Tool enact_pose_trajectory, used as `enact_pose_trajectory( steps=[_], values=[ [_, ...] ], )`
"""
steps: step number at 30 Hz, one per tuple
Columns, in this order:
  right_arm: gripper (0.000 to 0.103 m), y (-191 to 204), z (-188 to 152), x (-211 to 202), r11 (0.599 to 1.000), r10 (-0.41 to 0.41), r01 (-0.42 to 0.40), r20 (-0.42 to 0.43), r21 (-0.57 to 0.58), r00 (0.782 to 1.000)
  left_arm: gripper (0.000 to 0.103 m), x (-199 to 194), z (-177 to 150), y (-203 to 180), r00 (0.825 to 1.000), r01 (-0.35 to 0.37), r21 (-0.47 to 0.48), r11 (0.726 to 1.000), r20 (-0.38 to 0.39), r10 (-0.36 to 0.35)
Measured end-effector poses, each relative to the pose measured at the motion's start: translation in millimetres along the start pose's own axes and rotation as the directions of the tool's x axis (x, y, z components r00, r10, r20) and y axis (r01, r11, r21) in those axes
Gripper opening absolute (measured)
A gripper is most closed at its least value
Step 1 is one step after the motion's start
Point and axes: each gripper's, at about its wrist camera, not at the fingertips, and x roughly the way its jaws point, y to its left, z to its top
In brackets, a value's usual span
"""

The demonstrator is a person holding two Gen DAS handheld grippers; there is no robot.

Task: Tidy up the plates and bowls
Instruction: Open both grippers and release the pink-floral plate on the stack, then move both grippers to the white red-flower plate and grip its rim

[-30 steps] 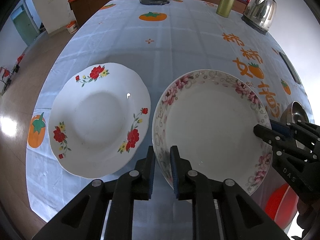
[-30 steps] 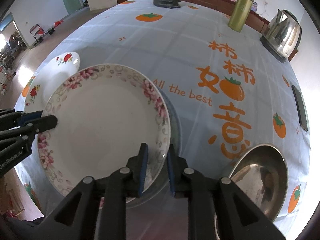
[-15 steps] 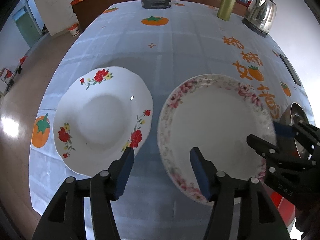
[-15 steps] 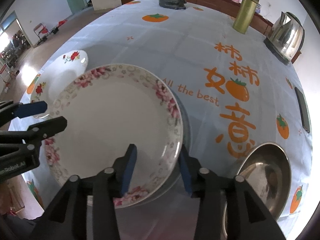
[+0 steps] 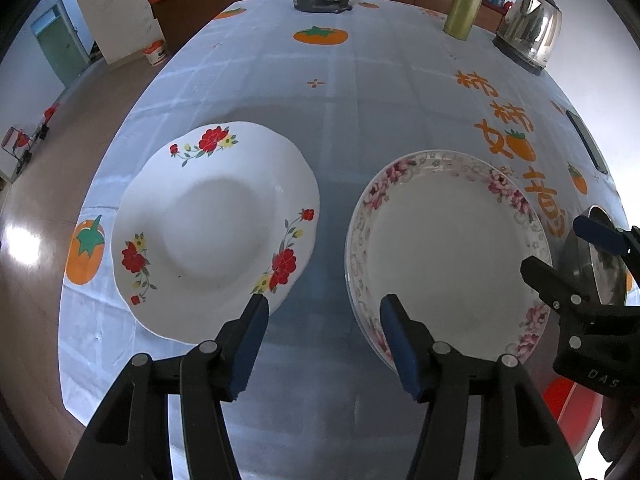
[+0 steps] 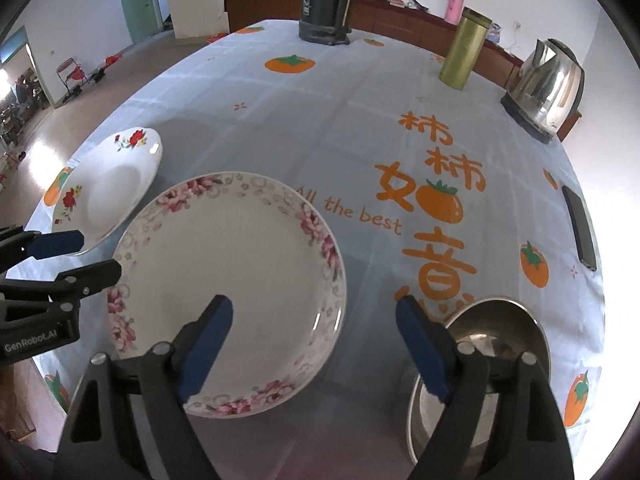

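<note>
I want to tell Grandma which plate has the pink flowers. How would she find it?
Look at the big table with the persimmon tablecloth. Near its front edge lie two plates side by side, with a shiny steel bowl on the right. The pink-flowered plate is the middle dish: flat, with a pink rose border all round, unlike the deeper red-flowered plate on its left.

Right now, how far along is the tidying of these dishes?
Done: the pink-flowered plate lies flat on the table. In hand: nothing; the left claw and right claw are both open. Left: the red-flowered deep plate and steel bowl sit apart, unstacked.
</note>
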Motion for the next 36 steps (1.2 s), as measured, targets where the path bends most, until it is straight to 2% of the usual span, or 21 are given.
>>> enact_pose_trajectory(
  steps=[10,15,17,20,23,26,29,32,36],
  values=[
    [0.085,9,12,-7,0.999,0.046,-0.046,0.011,0.004,0.999,0.061,-3,1,10,1.0,0.004,-0.011,1.0,-0.003,-0.004],
    [0.085,22,29,-13,0.997,0.079,-0.079,0.03,0.004,0.996,0.061,-7,4,32,1.0,-0.001,-0.053,0.999,0.003,0.001],
    [0.084,30,38,-15,0.995,0.102,-0.103,0.037,0.005,0.994,0.061,-11,6,47,1.0,-0.024,-0.08,0.997,0.015,0.025],
    [0.077,46,52,-15,0.989,0.148,-0.148,0.037,-0.005,0.988,0.061,-12,7,74,0.996,-0.082,-0.128,0.988,0.014,0.084],
    [0.067,66,67,-12,0.982,0.187,-0.186,0.029,-0.031,0.982,0.061,-7,8,107,0.994,-0.109,-0.198,0.974,-0.007,0.109],
    [0.066,84,82,-2,0.978,0.201,-0.2,0.018,-0.058,0.979,0.061,1,10,136,0.991,-0.136,-0.25,0.959,-0.039,0.13],
    [0.057,101,95,18,0.973,0.217,-0.218,-0.021,-0.074,0.976,0.061,6,13,156,0.989,-0.15,-0.281,0.948,-0.047,0.143],
    [0.056,114,104,35,0.97,0.225,-0.229,-0.056,-0.078,0.973,0.061,15,17,164,0.989,-0.147,-0.293,0.945,-0.059,0.136],
    [0.053,129,111,58,0.972,0.198,-0.208,-0.097,-0.106,0.975,0.061,23,20,167,0.988,-0.15,-0.293,0.944,-0.064,0.138]
  ],
)
